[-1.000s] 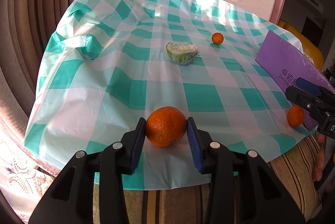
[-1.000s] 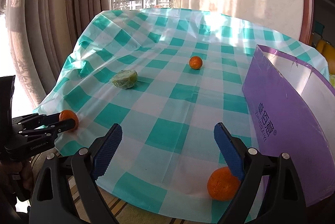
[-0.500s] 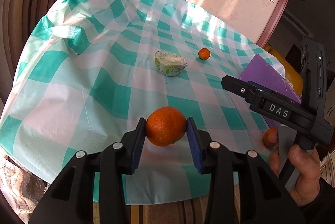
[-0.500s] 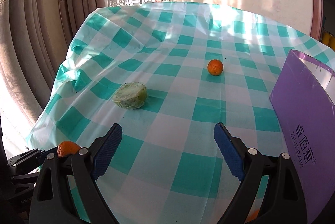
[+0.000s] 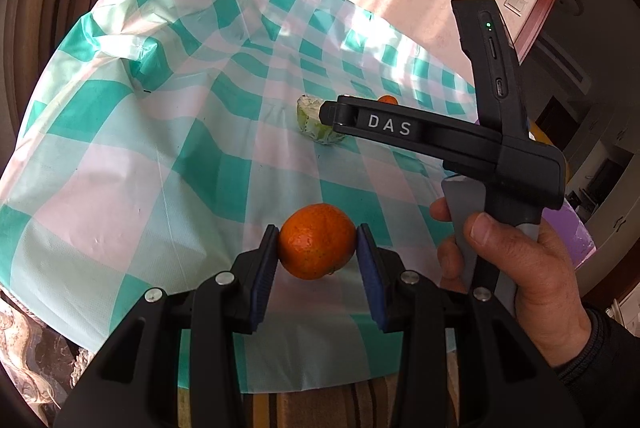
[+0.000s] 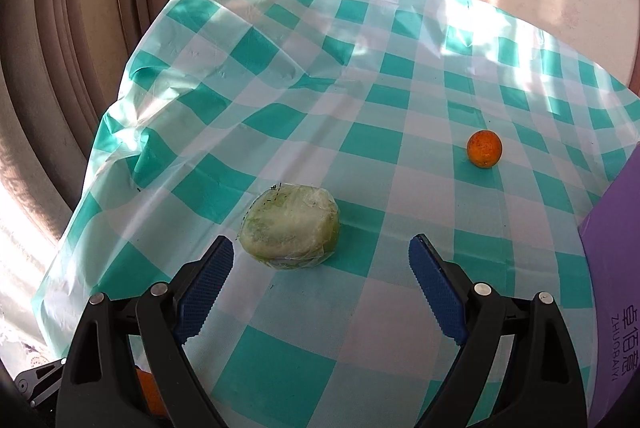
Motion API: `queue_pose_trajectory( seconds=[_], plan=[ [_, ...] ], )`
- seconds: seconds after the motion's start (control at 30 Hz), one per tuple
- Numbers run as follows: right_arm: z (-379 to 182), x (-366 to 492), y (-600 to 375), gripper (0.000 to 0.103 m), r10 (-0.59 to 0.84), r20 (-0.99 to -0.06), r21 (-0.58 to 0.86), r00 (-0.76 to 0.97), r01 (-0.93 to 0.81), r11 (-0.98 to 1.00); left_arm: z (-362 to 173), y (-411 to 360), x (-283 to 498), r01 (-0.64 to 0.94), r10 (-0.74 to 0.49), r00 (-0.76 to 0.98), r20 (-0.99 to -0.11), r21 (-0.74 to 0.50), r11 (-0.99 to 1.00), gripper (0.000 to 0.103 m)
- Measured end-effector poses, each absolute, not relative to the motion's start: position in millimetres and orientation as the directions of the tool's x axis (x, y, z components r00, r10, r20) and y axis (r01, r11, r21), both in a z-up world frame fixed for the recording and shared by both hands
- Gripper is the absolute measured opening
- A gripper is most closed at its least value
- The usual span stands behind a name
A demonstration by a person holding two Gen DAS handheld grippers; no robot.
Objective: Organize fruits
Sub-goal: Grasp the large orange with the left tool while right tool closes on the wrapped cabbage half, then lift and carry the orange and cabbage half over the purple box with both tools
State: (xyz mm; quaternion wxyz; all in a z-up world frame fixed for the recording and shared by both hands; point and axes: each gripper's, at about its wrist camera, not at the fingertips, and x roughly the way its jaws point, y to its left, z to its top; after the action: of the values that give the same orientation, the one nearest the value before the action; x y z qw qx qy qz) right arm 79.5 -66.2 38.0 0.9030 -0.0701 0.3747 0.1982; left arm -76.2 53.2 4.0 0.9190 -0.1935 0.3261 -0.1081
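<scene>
Worktop (image 6: 280,380) under a green-and-white checked cloth, rumpled toward its far left corner; curtains and a window behind; cloth hangs over the near edge in the left wrist view.

Purple box (image 6: 616,268) at the right edge of the right wrist view; likely the place for the fruit, interior not visible, so what is already sorted cannot be told.

Wrapped cabbage (image 6: 290,228) lies on the worktop just ahead of the right tongs (image 6: 322,260); jaws stand wide apart with nothing between them, held in a person's hand (image 5: 516,276).

Left tongs (image 5: 316,248) clamped on an orange (image 5: 317,241), lifted clear of the cloth near the front edge.

Second, smaller orange (image 6: 484,149) rests alone toward the right, near the box, well apart from the cabbage.

Judgement: task early to midway; one orange in hand, not yet delivered; one orange and the cabbage left.

Room: broad bare cloth between items; right tool crosses in front of the left tongs, so the route to the box looks partly blocked.
</scene>
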Motion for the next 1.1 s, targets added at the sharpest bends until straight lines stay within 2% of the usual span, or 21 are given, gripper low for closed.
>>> queue_pose_trajectory(
  seconds=[0.33, 0.37, 0.4, 0.47, 1.1],
  plan=[
    [26.2, 98.2, -41.6, 0.087, 0.273, -0.724, -0.033, 0.633, -0.427, 0.903, 5.5, 58.4, -77.8, 0.049, -0.311, 0.775, -0.551, -0.438, 0.897, 0.039],
    [25.1, 99.6, -39.7, 0.081, 0.277, -0.728, -0.032, 0.627, -0.434, 0.901, 7.7, 60.3, -77.8, 0.043, -0.309, 0.779, -0.546, -0.446, 0.894, 0.039],
    [23.7, 100.8, -37.9, 0.067, 0.278, -0.734, -0.031, 0.619, -0.440, 0.898, 10.4, 62.5, -76.9, 0.039, -0.307, 0.785, -0.538, -0.452, 0.891, 0.039],
    [23.3, 99.6, -35.3, 0.059, 0.285, -0.735, -0.033, 0.615, -0.452, 0.891, 18.2, 65.8, -75.9, 0.033, -0.294, 0.802, -0.520, -0.453, 0.891, 0.039],
    [50.9, 72.5, -87.6, 0.058, 0.368, -0.667, 0.111, 0.648, -0.402, 0.909, 81.4, 65.9, -52.6, 0.016, -0.196, 0.866, -0.459, -0.366, 0.930, 0.039]
  ],
)
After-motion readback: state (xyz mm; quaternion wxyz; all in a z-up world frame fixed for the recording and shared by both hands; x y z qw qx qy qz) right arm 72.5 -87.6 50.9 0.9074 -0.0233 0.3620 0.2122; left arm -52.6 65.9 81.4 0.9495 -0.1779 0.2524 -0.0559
